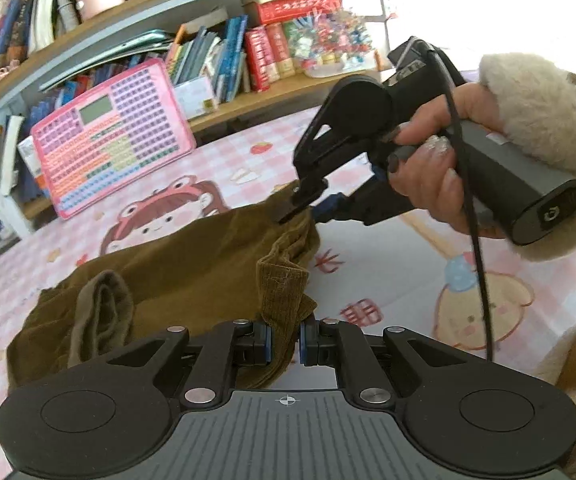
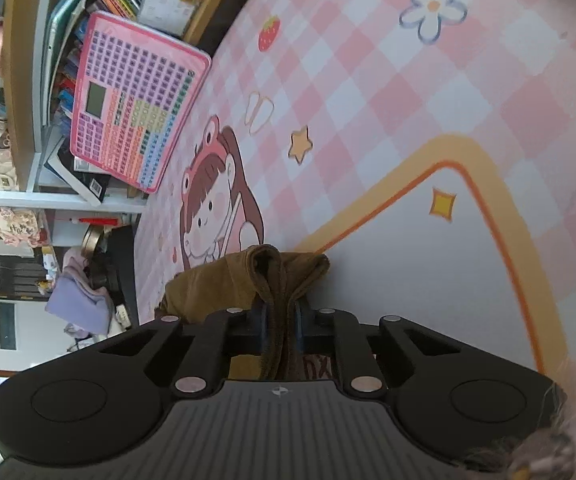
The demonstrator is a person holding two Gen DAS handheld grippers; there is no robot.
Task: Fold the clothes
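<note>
Corduroy fabric sits pinched between the blue pads of the left gripper (image 1: 285, 342), a ribbed edge of the brown garment (image 1: 191, 264) rising just ahead of its fingers. From there the cloth spreads forward and leftward over the pink checked cartoon mat (image 1: 388, 276). At the garment's far corner the right gripper (image 1: 302, 206), held in the right hand (image 1: 432, 160), clamps another edge. Its own camera shows a bunched fold (image 2: 277, 280) squeezed between its pads, with a pink keyboard toy (image 2: 135, 100) leaning against the bookshelf (image 2: 23, 80) beyond.
</note>
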